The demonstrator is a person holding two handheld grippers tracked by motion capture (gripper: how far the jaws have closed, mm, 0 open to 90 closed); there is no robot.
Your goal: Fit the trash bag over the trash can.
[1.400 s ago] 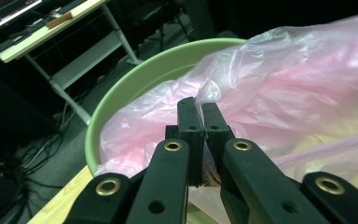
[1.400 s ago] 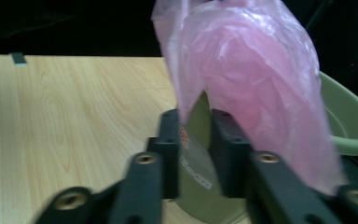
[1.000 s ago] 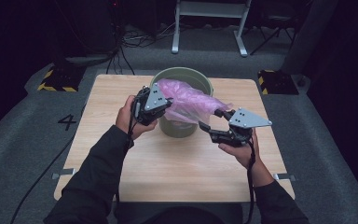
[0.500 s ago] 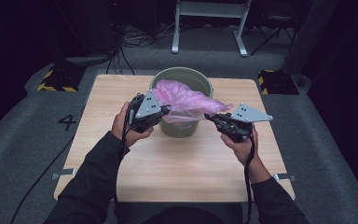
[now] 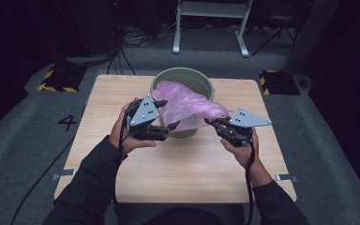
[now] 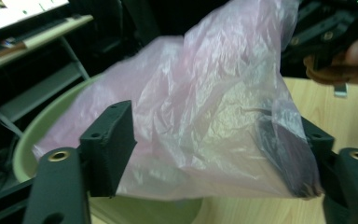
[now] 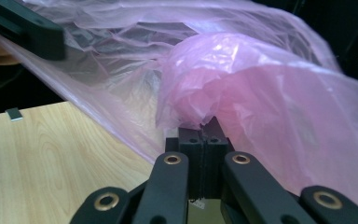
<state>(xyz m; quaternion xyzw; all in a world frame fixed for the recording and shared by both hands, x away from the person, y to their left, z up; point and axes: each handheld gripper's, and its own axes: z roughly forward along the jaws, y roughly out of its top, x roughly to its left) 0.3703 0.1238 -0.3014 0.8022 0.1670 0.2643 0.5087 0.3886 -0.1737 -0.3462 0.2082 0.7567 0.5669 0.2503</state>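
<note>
The left gripper (image 5: 168, 116) hangs over the table (image 5: 103, 93) just short of the near-left rim of the green bucket (image 5: 183, 75), which stands toward the table's far edge, midway along it. Its jaws have just been opening and now stand apart. In the left gripper view the pink plastic bag (image 6: 205, 107) billows between them: one jaw is bare, while the film drapes over and veils the other, and neither pad presses on it. So the left hold on the bag is released.

The bag itself lies half in the bucket's mouth and half spilled over the near rim. Its long axis runs from the bucket's left rim down toward the table's right edge, where it tapers to a twisted tail.

The right gripper (image 5: 214, 123) is at that tail, near the bucket's near-right side. In the right gripper view its jaws are clenched tight on a bunched fold of the film (image 7: 205, 122).

The coming move likely turns on this: the loose mouth of the bag lies directly ahead of the left jaws, closer to that hand, while the right hand anchors the far end. A fresh left bite on the edge would let the two hands spread the bag across the rim.
</note>
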